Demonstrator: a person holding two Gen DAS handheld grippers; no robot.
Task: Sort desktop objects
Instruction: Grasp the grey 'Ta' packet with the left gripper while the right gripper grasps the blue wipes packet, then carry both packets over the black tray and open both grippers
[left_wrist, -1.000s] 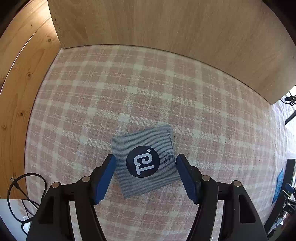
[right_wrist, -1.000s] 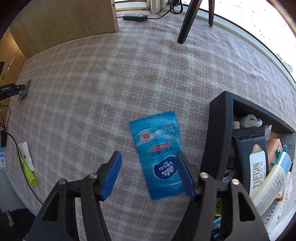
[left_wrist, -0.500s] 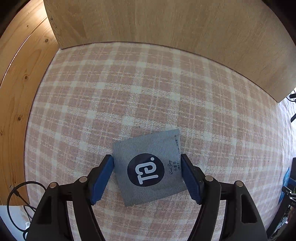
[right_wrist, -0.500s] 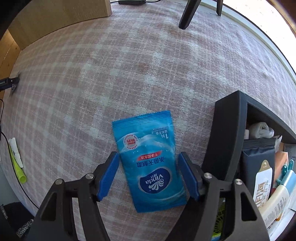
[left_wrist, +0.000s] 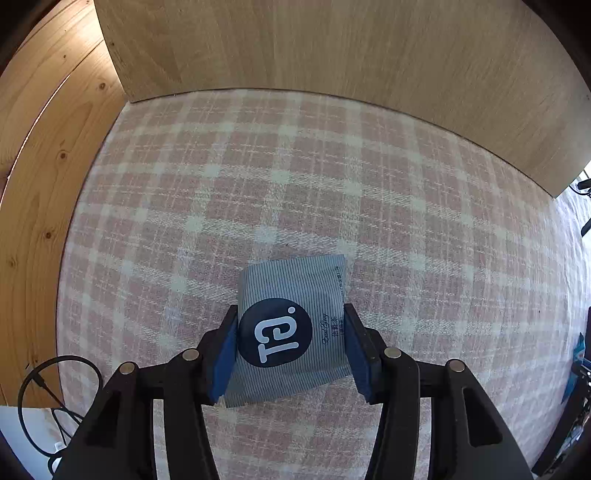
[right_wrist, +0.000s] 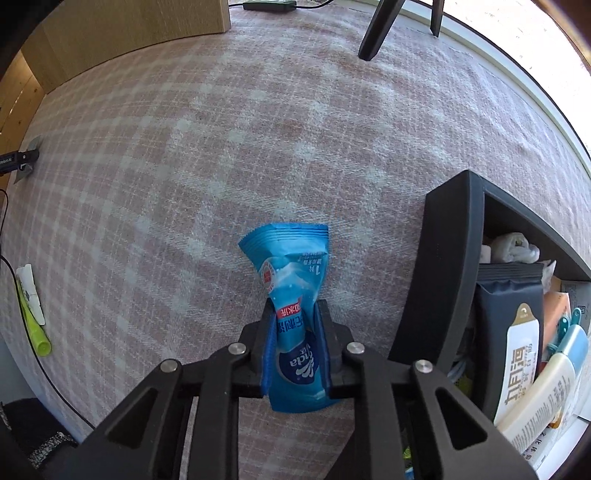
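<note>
Lying flat over the desk (left_wrist: 55, 192): a pink-and-cream plaid cloth (left_wrist: 295, 177). Rising behind it, a pale wood panel (left_wrist: 332, 55). Streaming in bright from a window (right_wrist: 546, 44) at the far right edge, daylight. Standing on the cloth, dark tripod legs (right_wrist: 380, 29). Trailing at the left, a black cable (left_wrist: 37, 398).

My left fingers (left_wrist: 351, 345) press both side edges of a grey pinstriped square sachet with a dark round logo (left_wrist: 291, 328), lying flat on the table. My right fingers (right_wrist: 321, 332) pinch a crumpled blue foil wet-wipe packet (right_wrist: 291, 295), its flared end pointing to 12 o'clock.
</note>
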